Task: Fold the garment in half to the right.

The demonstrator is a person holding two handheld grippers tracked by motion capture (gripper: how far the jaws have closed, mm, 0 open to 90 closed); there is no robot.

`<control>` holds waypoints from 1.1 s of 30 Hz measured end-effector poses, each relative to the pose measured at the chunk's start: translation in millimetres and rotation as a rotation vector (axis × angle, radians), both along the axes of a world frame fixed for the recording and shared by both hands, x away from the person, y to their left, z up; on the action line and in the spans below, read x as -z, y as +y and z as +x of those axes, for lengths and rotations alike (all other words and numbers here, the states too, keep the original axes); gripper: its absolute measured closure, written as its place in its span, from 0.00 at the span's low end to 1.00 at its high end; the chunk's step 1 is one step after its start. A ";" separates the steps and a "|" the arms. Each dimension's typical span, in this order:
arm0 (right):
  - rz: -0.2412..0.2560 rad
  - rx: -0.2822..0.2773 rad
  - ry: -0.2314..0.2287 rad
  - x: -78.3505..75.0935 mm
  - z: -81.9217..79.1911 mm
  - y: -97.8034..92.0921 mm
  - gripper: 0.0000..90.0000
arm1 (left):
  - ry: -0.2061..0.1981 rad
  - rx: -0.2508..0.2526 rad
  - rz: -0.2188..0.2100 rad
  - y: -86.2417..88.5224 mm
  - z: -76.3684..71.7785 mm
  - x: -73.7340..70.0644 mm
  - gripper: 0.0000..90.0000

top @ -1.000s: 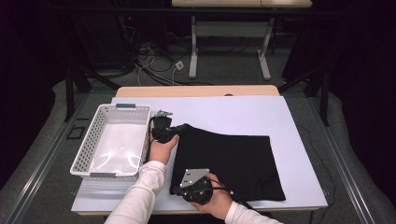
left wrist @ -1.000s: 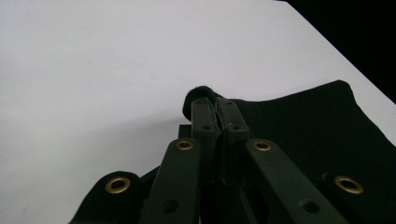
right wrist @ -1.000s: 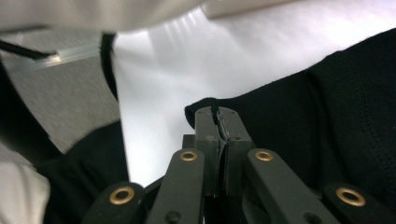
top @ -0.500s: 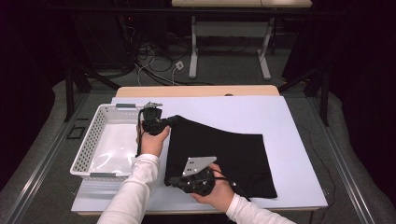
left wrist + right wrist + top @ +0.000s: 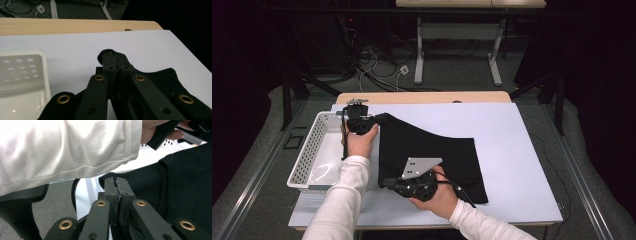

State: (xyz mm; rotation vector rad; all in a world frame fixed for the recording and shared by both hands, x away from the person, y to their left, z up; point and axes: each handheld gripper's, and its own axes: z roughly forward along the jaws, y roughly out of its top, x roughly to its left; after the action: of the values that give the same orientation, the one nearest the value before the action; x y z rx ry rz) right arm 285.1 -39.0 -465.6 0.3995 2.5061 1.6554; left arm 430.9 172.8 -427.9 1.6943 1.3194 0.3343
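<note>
Gripping the black cloth (image 5: 432,155) at two corners, left gripper (image 5: 379,119) and right gripper (image 5: 384,183) both stand clamped (jaws pressed together); cloth spreads over the white table (image 5: 512,145) beside the basket (image 5: 307,160).

Cloth (image 5: 432,150), black: 1, lying on the sheet.
Basket (image 5: 307,160), white, perforated: 1.
Sheet (image 5: 512,140), pale, covering the tabletop: 1.
Table (image 5: 422,96), wooden edge showing: 1; a second table (image 5: 462,3) stands beyond it.
Grippers: 2, left gripper (image 5: 379,119) and right gripper (image 5: 384,183), one per hand.
Sleeves (image 5: 339,200), white: 2.
</note>
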 end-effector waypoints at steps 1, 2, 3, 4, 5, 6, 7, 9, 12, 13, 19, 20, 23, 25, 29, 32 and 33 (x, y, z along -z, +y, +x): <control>0.005 0.000 -0.004 -2.1 0.8 0.9 0.98 | -0.006 -0.006 -0.002 1.6 -0.2 -3.2 0.98; 0.012 0.002 -0.005 -4.2 1.3 1.9 0.98 | -0.013 -0.009 -0.002 2.8 -0.6 -6.5 0.98; 0.018 0.000 -0.007 -6.2 2.2 3.0 0.98 | -0.021 -0.013 0.000 3.7 -1.0 -9.7 0.98; 0.023 -0.001 -0.010 -8.4 2.7 3.9 0.98 | -0.029 -0.015 0.004 4.5 -1.6 -13.0 0.98; 0.030 -0.004 -0.013 -10.4 3.2 5.1 0.98 | -0.036 -0.021 0.006 5.3 -2.3 -16.0 0.98; 0.033 -0.006 -0.015 -12.4 3.4 6.3 0.98 | -0.042 -0.022 0.006 5.8 -2.9 -18.9 0.98; 0.038 -0.007 -0.017 -14.5 3.4 7.8 0.98 | -0.050 -0.024 0.016 6.6 -3.6 -21.5 0.98; 0.052 -0.013 -0.025 -18.4 3.2 11.6 0.98 | -0.056 -0.030 0.022 7.1 -5.1 -26.0 0.98; 0.063 -0.021 -0.041 -24.8 0.5 16.0 0.98 | -0.068 -0.031 0.029 8.1 -7.6 -32.4 0.98; 0.066 -0.022 -0.047 -26.5 -0.1 16.6 0.98 | -0.072 -0.036 0.028 8.3 -8.6 -34.3 0.98; 0.065 -0.013 -0.045 -24.9 2.4 11.7 0.98 | -0.067 -0.022 0.038 2.4 -4.9 -30.6 0.98; 0.064 -0.007 -0.042 -23.5 3.0 9.8 0.98 | -0.063 -0.017 0.033 0.2 -3.8 -28.4 0.98; 0.063 0.003 -0.037 -19.4 4.2 2.5 0.98 | -0.058 -0.002 0.023 -8.2 -0.7 -23.1 0.98; 0.067 0.011 -0.032 -17.6 4.8 -3.3 0.98 | -0.056 0.003 0.015 -13.8 1.3 -20.8 0.98; 0.070 0.027 -0.024 -14.9 5.3 -14.6 0.98 | -0.052 0.021 0.001 -25.2 5.1 -18.0 0.98; 0.074 0.040 -0.020 -13.0 5.4 -24.9 0.97 | -0.054 0.034 -0.002 -35.0 6.8 -15.7 0.98; 0.074 0.046 -0.020 -12.2 5.1 -28.7 0.97 | -0.053 0.040 -0.004 -38.6 7.4 -14.7 0.98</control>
State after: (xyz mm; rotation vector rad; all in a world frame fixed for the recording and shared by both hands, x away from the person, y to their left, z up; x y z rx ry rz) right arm 290.3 -67.6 -453.5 0.4414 2.4083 1.7303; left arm 438.3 134.2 -413.2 1.6953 1.2453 0.3511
